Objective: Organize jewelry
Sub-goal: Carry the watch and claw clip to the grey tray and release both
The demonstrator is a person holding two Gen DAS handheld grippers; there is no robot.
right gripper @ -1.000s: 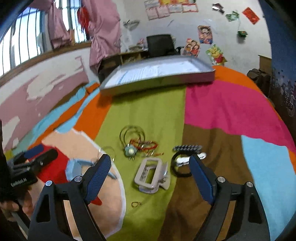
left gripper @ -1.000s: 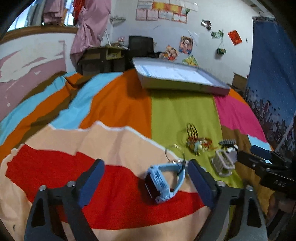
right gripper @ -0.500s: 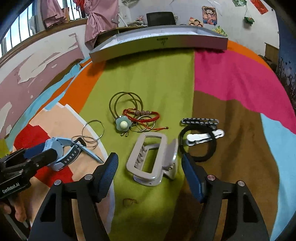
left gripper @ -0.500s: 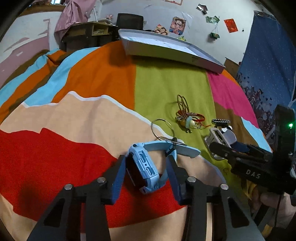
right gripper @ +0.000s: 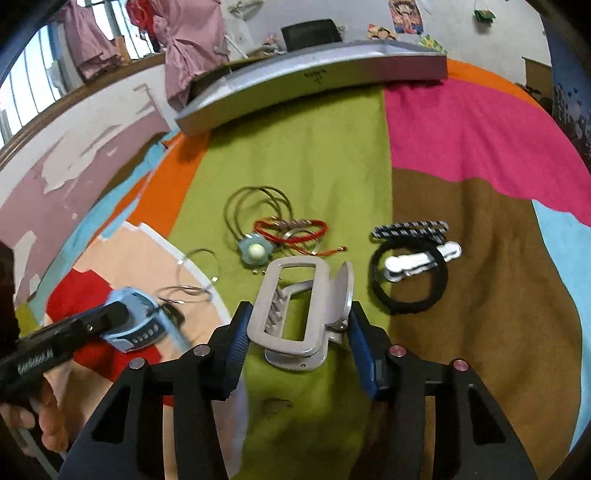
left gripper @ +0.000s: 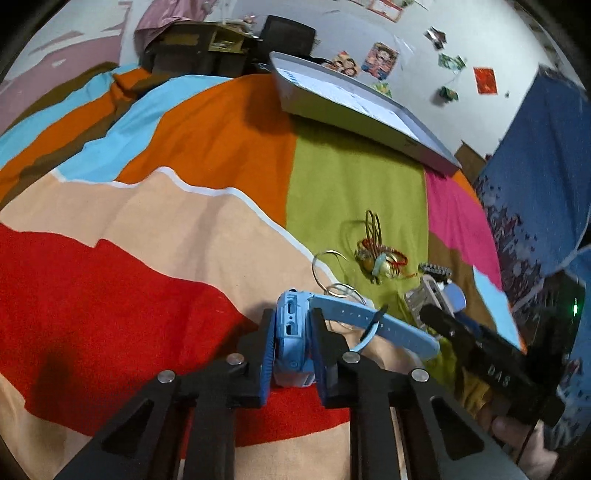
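My left gripper [left gripper: 291, 332] is shut on the body of a light blue watch [left gripper: 293, 332]; its strap trails right over the bedspread. The watch also shows in the right wrist view [right gripper: 135, 321]. My right gripper [right gripper: 297, 325] has closed in on a grey claw hair clip [right gripper: 295, 314], with both pads touching its sides. Beyond lie thin metal bangles [right gripper: 258, 206], a red cord bracelet [right gripper: 291, 229], a blue flower piece [right gripper: 255, 253], silver rings [right gripper: 195, 273], a black hair tie [right gripper: 410, 273], a white clip [right gripper: 421, 262] and a striped clip [right gripper: 410, 227].
A grey tray [right gripper: 314, 77] lies at the far end of the striped bedspread [left gripper: 184, 229]; it also shows in the left wrist view [left gripper: 354, 103]. A desk and a chair [left gripper: 288, 33] stand by the wall. A blue curtain [left gripper: 535, 166] hangs to the right.
Both grippers moved forward and down and closed. The left one has taken hold of the watch. The right one has closed around the hair clip.
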